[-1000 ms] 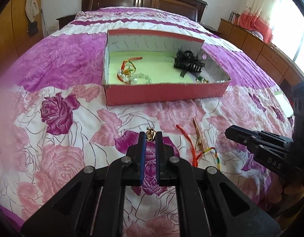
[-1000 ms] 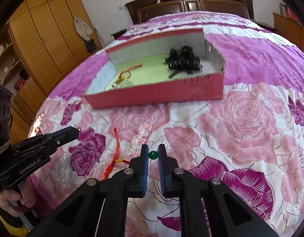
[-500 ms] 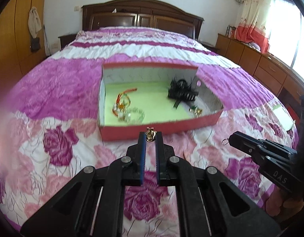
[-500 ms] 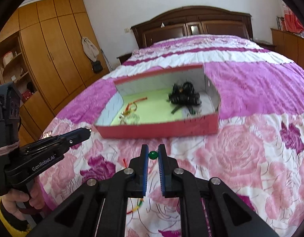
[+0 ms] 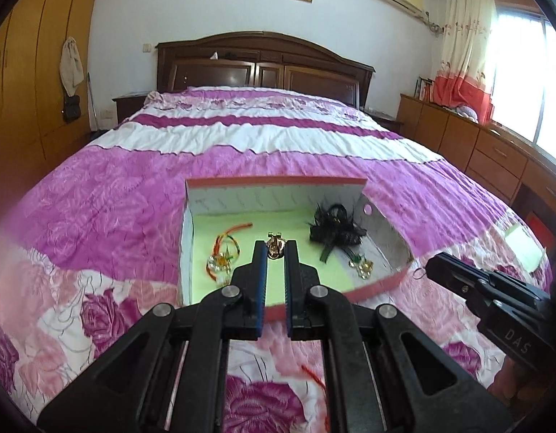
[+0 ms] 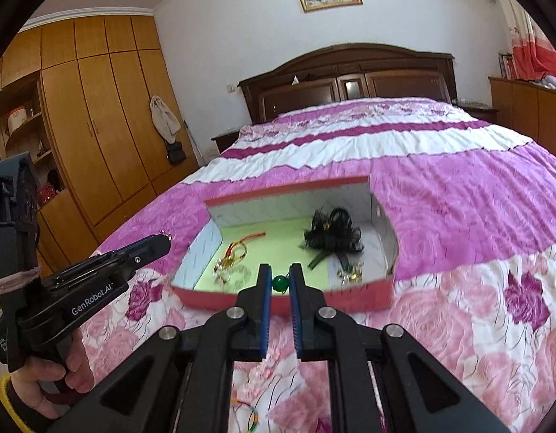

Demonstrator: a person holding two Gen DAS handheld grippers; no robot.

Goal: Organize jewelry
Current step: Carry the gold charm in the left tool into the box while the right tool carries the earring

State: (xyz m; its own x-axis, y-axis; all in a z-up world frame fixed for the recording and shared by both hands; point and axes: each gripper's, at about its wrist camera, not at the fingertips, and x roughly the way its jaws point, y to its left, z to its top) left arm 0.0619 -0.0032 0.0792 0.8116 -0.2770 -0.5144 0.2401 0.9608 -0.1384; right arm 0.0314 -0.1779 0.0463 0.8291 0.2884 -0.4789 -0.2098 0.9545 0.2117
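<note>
Left tool (image 5: 276, 249) grips gold trinket (image 5: 275, 246); right tool (image 6: 279, 283) green bead (image 6: 279, 283)

"GenRobot.AI" on left hand-held gripper (image 6: 161, 247); "DAS" on right hand-held gripper (image 5: 432, 266).

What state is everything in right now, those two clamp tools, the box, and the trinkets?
left gripper: shut on a small gold ornament, held up before the box.
right gripper: shut on a green bead.
red box: open, lidless, resting on the bedspread.
black feathered hair clip: lying inside the box.
red cord charm: lying inside the box.
</note>
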